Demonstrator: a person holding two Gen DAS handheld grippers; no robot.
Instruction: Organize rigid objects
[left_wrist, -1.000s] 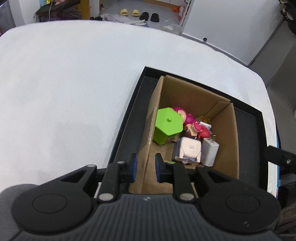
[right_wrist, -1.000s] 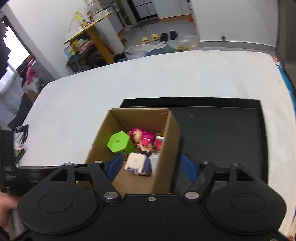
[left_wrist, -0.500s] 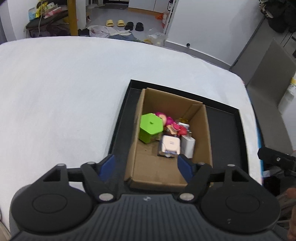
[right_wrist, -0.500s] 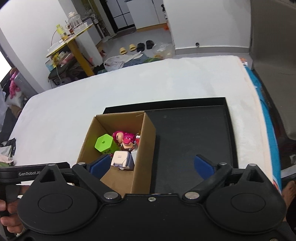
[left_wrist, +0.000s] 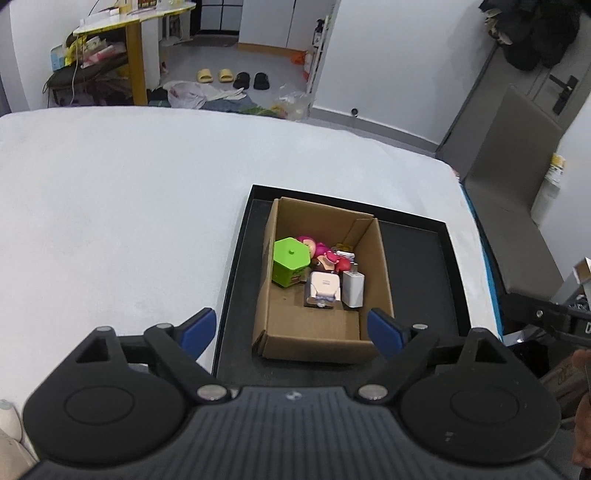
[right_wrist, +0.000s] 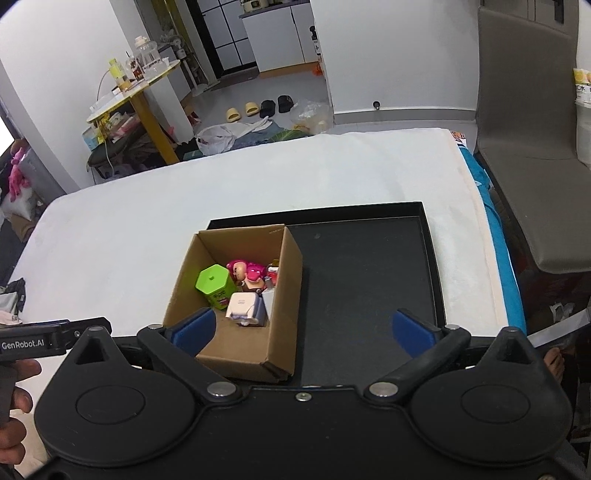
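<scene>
An open cardboard box (left_wrist: 325, 336) (right_wrist: 284, 295) stands in the left part of a black tray (left_wrist: 421, 280) (right_wrist: 362, 280) on a white table. Inside lie a green hexagonal container (left_wrist: 290, 260) (right_wrist: 214, 282), a pink doll figure (left_wrist: 325, 254) (right_wrist: 247, 273), a white cube charger (left_wrist: 323, 290) (right_wrist: 243, 308) and a white plug adapter (left_wrist: 354, 290). My left gripper (left_wrist: 291, 332) is open and empty, held above the box's near end. My right gripper (right_wrist: 301, 328) is open and empty, above the box's near right corner.
The white table (left_wrist: 129, 206) (right_wrist: 369, 173) spreads left and beyond the tray. A grey chair (right_wrist: 532, 184) stands at the table's right edge. A yellow side table (right_wrist: 140, 96), bags and slippers sit on the floor beyond.
My left gripper opened from nearly shut to wide. My right gripper opened wider. Both pulled back and up from the box, so more table and room show.
</scene>
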